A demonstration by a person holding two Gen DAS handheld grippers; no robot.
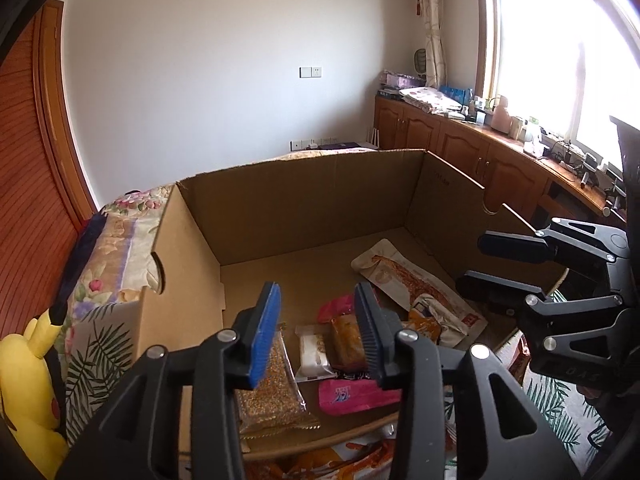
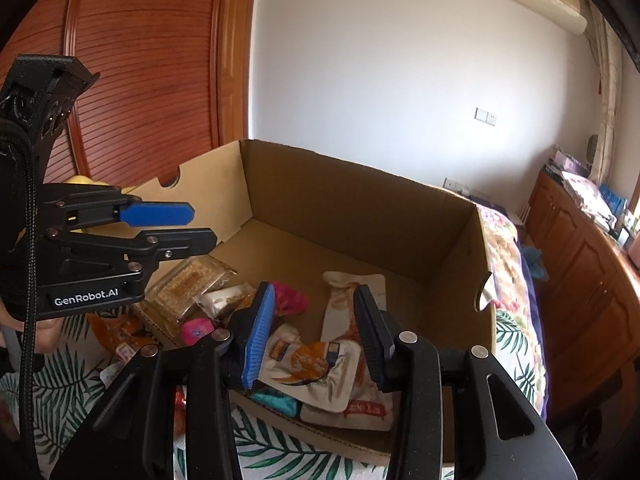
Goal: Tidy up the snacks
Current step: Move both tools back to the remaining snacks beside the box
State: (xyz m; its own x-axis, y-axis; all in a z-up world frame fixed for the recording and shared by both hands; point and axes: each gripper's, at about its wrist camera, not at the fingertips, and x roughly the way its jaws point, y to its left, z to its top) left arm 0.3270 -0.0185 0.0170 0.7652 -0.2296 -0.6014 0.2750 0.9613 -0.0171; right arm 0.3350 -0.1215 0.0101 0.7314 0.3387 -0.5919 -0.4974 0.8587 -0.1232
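We hover both empty, wide-open tools, the left gripper (image 1: 316, 328) and right gripper (image 2: 312, 334), over the open brown cardboard box (image 1: 304, 196); its slippery packets probably slide when pinched.

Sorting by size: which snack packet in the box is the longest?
The cream pouch with the orange print, lying toward the box's right side; the other packets are all shorter.

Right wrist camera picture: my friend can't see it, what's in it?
An open black right gripper with blue pads hangs over a brown cardboard box holding crinkly snack packets. The open left gripper reaches in beside it, on a leafy bedsheet.
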